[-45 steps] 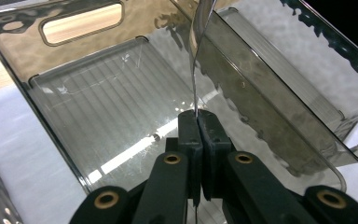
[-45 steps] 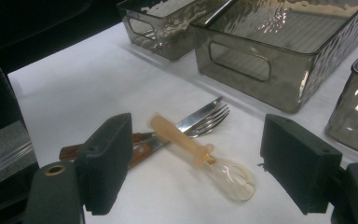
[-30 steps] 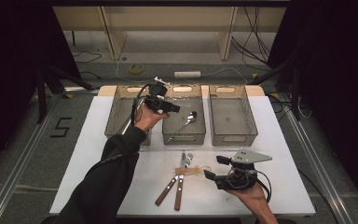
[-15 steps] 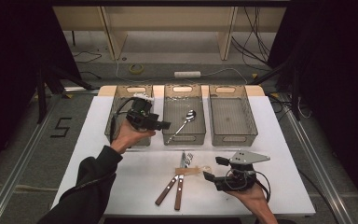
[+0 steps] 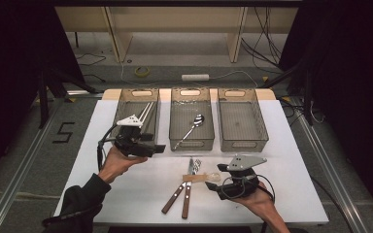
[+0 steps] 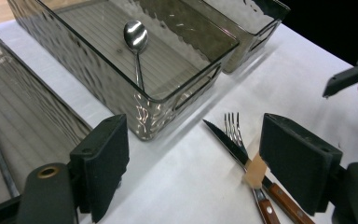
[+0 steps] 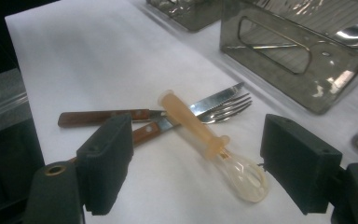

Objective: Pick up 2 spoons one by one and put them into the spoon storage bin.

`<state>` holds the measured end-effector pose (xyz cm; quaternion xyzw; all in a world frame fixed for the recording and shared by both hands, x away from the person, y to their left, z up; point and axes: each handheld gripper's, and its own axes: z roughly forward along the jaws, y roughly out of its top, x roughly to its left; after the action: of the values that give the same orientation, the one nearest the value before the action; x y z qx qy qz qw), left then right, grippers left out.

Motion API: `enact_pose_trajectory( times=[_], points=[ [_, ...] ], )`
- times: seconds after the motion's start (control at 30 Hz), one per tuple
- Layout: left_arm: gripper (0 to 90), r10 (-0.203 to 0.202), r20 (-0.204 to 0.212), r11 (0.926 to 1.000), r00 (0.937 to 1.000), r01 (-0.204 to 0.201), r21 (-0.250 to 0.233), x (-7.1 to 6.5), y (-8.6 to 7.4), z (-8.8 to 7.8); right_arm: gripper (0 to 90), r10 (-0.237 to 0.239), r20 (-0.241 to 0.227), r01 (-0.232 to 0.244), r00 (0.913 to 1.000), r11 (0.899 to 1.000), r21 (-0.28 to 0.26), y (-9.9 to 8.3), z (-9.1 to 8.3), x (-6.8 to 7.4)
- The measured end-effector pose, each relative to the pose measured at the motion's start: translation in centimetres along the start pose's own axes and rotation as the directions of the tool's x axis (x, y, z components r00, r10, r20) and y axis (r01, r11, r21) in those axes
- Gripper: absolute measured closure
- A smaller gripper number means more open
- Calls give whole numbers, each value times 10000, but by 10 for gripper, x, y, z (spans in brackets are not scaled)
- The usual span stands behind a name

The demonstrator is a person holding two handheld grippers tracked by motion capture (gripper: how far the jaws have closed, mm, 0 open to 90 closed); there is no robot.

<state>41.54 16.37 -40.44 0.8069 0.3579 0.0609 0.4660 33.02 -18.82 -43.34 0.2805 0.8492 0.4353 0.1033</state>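
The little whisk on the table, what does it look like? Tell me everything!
The little whisk has a pale peach plastic-looking handle and a clear, rounded wire-loop head. It lies flat on the white table, its handle resting across the fork and knife. The right gripper is open around its head, not touching it.

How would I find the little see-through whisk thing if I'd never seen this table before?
Start at the white table and look in front of the three grey bins, at the near edge by the right gripper. There a knife and a fork with brown wooden handles lie side by side. The whisk lies across them: it alone has a pale peach handle and a clear, rounded wire head.
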Motion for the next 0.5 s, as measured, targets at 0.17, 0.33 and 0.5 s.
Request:
enact_pose_trajectory(
  times=[0.17,0.33,0.5],
  points=[
    [227,38,10,9996,10000,-37,-282,0,-17,-13,275,-296,-153,302,9994,9986,445,6,9,-2],
    [219,370,-168,9984,9992,-377,-418,-4,-31,-25,278,-507,-251,526,9984,9951,831,12,17,-4],
    [208,213,113,9959,9997,-203,-882,-6,-43,-36,285,-751,-299,781,9967,9898,1190,15,23,-5]
  ],
)
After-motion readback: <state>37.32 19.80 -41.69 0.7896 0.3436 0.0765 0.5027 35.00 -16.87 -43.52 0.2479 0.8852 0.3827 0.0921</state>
